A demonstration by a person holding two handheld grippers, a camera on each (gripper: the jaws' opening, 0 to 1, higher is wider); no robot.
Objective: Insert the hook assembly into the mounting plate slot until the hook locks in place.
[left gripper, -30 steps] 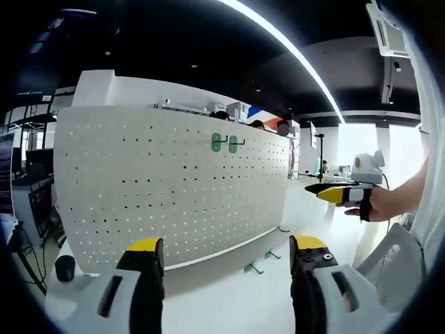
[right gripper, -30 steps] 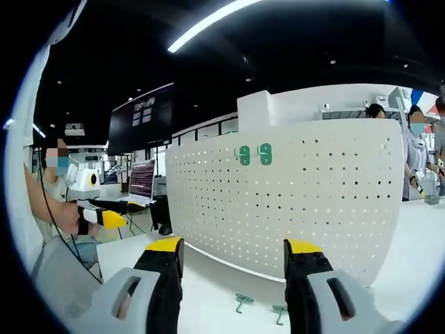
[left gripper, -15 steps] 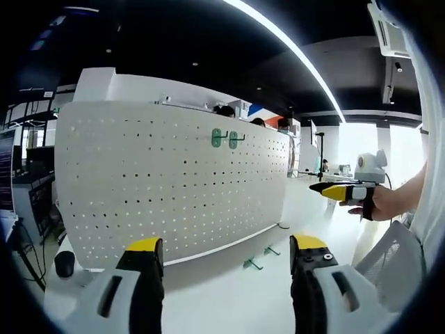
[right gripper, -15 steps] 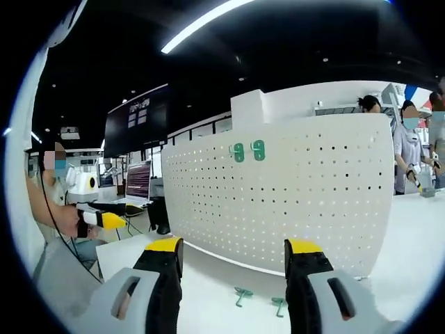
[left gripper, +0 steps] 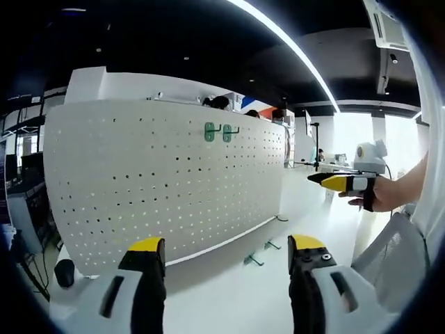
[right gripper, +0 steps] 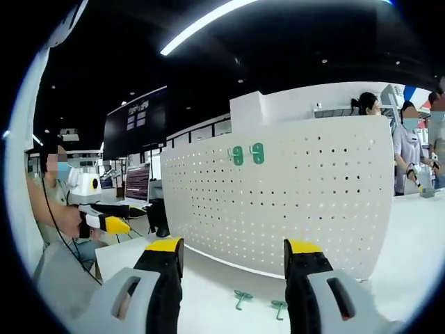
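- Left tongs (left gripper: pixel 221 252) and right tongs (right gripper: pixel 233 250): both wide open, holding nothing.
- Two green hooks (right gripper: pixel 243 299) lie loose on the white surface (right gripper: pixel 208 306) at the foot of the pegboard (right gripper: pixel 292 195); two more hooks hang high on the board (left gripper: pixel 217 131).
- Next, I judge: lower one tongs, pinch a loose hook by its shank, keep the backplate free to seat squarely.

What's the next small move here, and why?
Probably lower the right gripper toward the two green hooks lying on the white table at the foot of the pegboard. Both grippers are open and hold nothing, and two other hooks already hang near the board's top.
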